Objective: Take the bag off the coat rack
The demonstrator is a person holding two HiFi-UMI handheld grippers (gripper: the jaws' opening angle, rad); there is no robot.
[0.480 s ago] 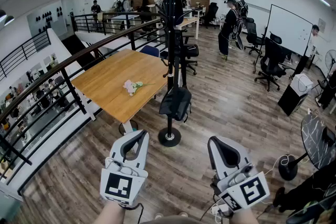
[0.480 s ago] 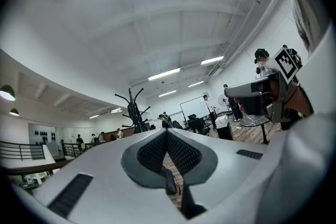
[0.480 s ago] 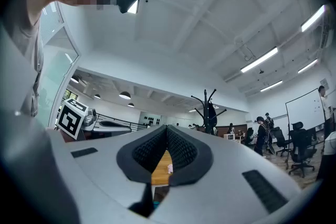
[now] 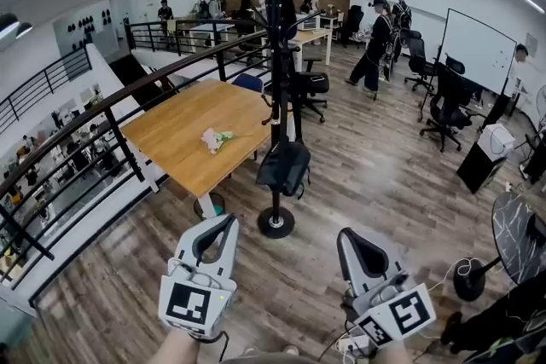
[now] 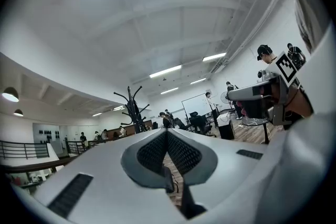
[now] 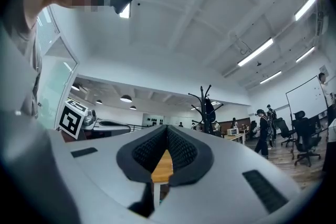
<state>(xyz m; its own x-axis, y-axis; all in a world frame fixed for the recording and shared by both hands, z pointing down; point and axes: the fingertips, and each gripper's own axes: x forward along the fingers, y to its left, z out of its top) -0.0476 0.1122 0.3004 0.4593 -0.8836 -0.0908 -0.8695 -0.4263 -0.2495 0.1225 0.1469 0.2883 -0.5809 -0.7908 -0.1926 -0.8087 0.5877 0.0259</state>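
Bag (image 4: pixel 284 168) is on the rack (image 4: pixel 275 55), hanging low against the pole, just above the round base (image 4: pixel 275 222). The strap seems to run up to a peg about halfway up the pole, but it's too small to tell which one. The table (image 4: pixel 183 128) sits just left of the rack w/ some flowers (image 4: pixel 213 138) on it.

What's changed vs half a sec ago: basically nothing that matters. The head view has shifted a touch and ppl in the back have walked a bit. Bag and rack are in the same place, and both grippers are about where they were. So imo the task hasn't really started yet. This is the approach phase, the bag is well apart from both tools, and the whole reach plus lifting the strap off is left to do.

Pose: left gripper (image 4: pixel 226 222) and right gripper (image 4: pixel 344 234) are held low in front of the person, side by side w/ a gap between them. Both point fwd at the rack, marker cubes facing back at the cam. Left looks about level, right is tipped up slightly.

Tongs: both pairs are pressed together at the tips w/ nothing in them. The wood showing in the right gripper view is just the table far behind the pads. They'll prob need to spread before grabbing anything.
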